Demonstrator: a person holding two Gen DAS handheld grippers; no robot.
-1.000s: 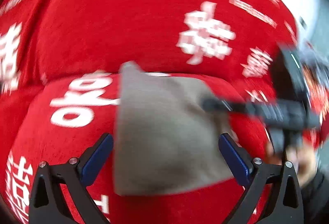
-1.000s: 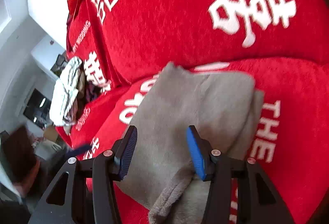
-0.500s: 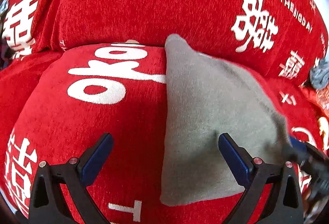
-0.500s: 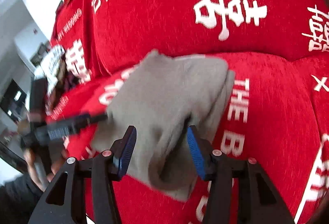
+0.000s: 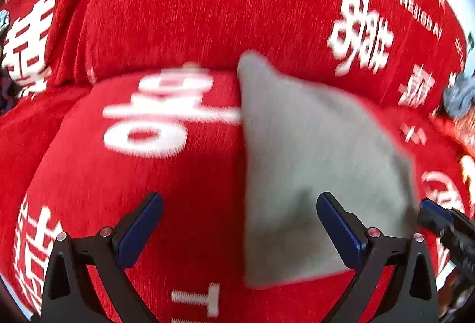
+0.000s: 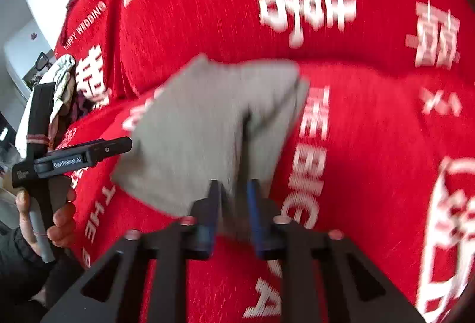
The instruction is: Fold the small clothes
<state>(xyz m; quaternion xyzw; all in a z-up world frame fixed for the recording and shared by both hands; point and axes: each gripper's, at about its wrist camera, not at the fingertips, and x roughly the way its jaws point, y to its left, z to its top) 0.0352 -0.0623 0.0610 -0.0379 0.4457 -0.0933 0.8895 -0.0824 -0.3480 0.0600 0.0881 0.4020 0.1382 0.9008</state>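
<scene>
The grey garment point(image 6: 207, 127) lies on the red cushion point(image 6: 371, 145) of a sofa covered in white lettering, straight ahead of the right tool point(image 6: 234, 204) and ahead and to the right of the left tool point(image 5: 237, 222). It looks light, soft and limp, a knit that will sag and crease wherever it is lifted, not slippery and not fragile; a pinch through both layers at an edge or corner should hold it, and the near edge just in front of the right tool is the handy place. The right tool's jaws have just been closing and now stand narrow with a fold of that near edge between them, seemingly pinching it, though blur hides the contact. The left tool stands spread wide and empty, its right finger over the cloth's near left part. Compared with a second ago the garment sits further right in the left view, and the right tool has swung from above the cloth to its right side
</scene>
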